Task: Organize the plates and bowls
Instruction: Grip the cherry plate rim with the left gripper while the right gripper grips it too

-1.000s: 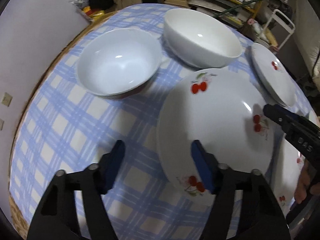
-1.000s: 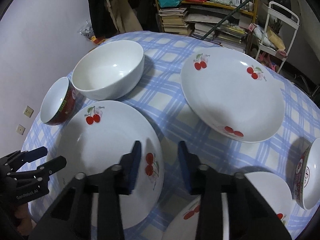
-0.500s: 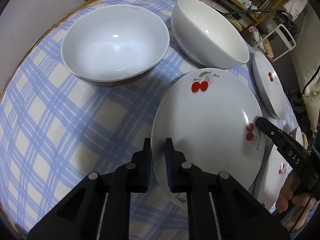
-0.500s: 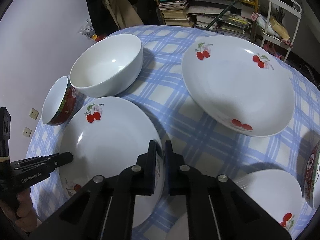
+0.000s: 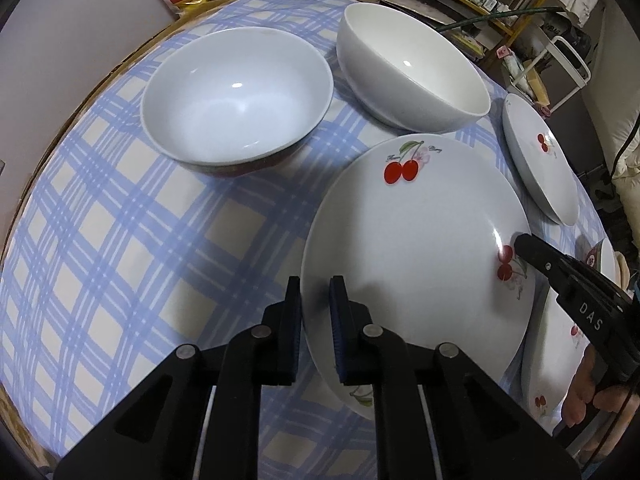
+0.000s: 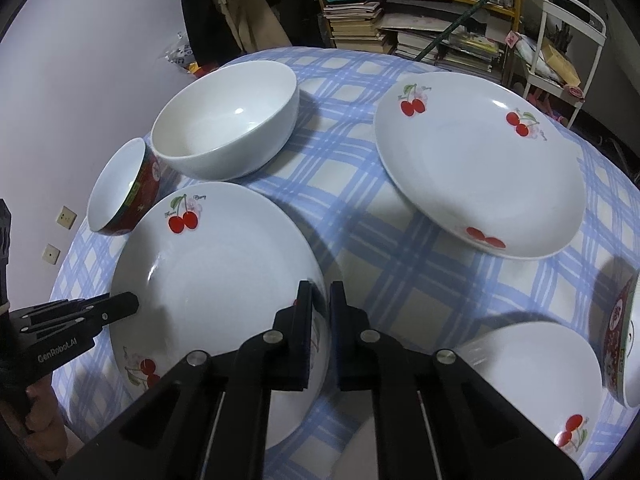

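A white plate with red cherries (image 5: 416,248) lies in front of both grippers on the blue checked cloth. My left gripper (image 5: 316,308) is shut on its left rim, one pad over the edge and one under. In the right wrist view the same plate (image 6: 216,280) has my right gripper (image 6: 322,312) shut on its opposite rim. Each gripper's tip shows in the other's view: the right gripper (image 5: 524,246) and the left gripper (image 6: 124,306). I cannot tell whether the plate is off the cloth.
Behind the plate stand a red-sided bowl (image 5: 236,96) (image 6: 120,188) and a large white bowl (image 5: 412,80) (image 6: 228,120). A second cherry plate (image 6: 480,160) lies at the back right, a third (image 6: 532,368) close by, and another red bowl (image 6: 624,340) at the right edge. Cluttered shelves (image 6: 420,20) rise beyond the table.
Both grippers stood open beside the plate's rims a second ago; both have since shut onto the plate, one on each side. The left wrist view has drawn closer to the plate.
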A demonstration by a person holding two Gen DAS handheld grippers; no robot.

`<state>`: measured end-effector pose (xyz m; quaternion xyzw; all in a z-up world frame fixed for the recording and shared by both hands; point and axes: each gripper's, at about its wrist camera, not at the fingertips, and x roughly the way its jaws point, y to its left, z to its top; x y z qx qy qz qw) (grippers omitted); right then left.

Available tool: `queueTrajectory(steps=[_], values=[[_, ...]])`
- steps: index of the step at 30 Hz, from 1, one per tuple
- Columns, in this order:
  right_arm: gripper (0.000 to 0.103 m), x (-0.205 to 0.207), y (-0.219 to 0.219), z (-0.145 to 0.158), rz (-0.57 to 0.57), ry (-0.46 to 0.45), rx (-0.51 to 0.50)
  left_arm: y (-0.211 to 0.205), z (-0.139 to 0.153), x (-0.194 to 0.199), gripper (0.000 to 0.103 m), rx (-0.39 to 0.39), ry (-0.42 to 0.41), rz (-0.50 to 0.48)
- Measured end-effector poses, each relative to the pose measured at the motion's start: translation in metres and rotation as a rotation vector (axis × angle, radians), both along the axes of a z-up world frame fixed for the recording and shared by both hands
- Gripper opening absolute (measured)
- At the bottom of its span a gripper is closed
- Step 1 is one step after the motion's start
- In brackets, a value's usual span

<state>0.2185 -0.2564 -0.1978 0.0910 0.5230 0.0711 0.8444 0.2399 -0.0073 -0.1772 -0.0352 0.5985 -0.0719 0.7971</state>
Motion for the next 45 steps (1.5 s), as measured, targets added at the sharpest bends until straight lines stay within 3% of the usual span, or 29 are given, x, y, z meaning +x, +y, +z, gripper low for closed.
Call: queueTrajectory(steps=[25,36,45], values=[[0.010,-0.065,0.015,0.036,-0.003,-0.036,-0.038,0.008,0.038,-0.062,0.014,-0.003,-0.028,-0.042],[0.011,-0.087,0.024,0.034,0.009,-0.019,-0.093,0.010,0.033,-0.079,0.014,-0.019,0.043,-0.035],[0.011,-0.095,0.032,0.023,0.037,0.001,-0.154,0.001,0.016,-0.081,0.014,0.046,0.097,-0.064]])
